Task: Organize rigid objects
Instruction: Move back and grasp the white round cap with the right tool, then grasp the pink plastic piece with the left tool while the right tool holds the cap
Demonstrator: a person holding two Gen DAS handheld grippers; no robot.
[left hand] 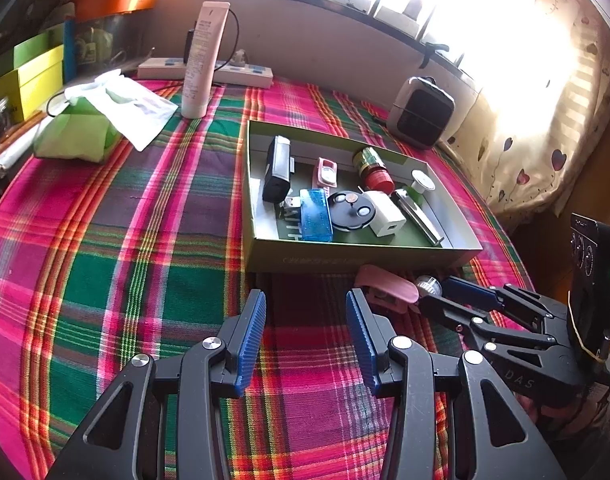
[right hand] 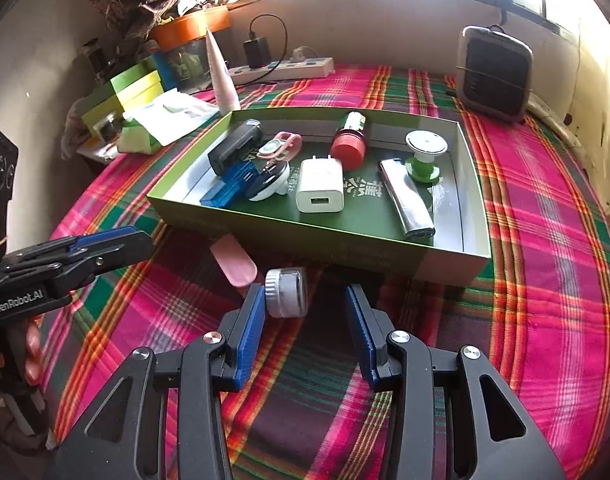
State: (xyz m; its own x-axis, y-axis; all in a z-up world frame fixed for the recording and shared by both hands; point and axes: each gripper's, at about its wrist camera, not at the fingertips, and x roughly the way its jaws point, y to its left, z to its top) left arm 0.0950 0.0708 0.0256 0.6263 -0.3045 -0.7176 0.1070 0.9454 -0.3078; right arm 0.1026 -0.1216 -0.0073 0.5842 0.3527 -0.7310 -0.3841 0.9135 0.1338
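Both grippers tilt downward, side by side. The left gripper fills the bottom centre of its own view, its blue-padded fingers spread apart with nothing between them. The right gripper sits likewise at the bottom centre of its view, fingers parted and gripping nothing. At the lower left edge there, a hand wraps the left gripper's handle.

"GenRobot.AI" is printed in white on the black body of the left tongs, as seen from the right wrist view. The letters "DAS" are moulded on the right tongs. Large white Chinese characters are printed on the green box floor, too partly covered to be read.
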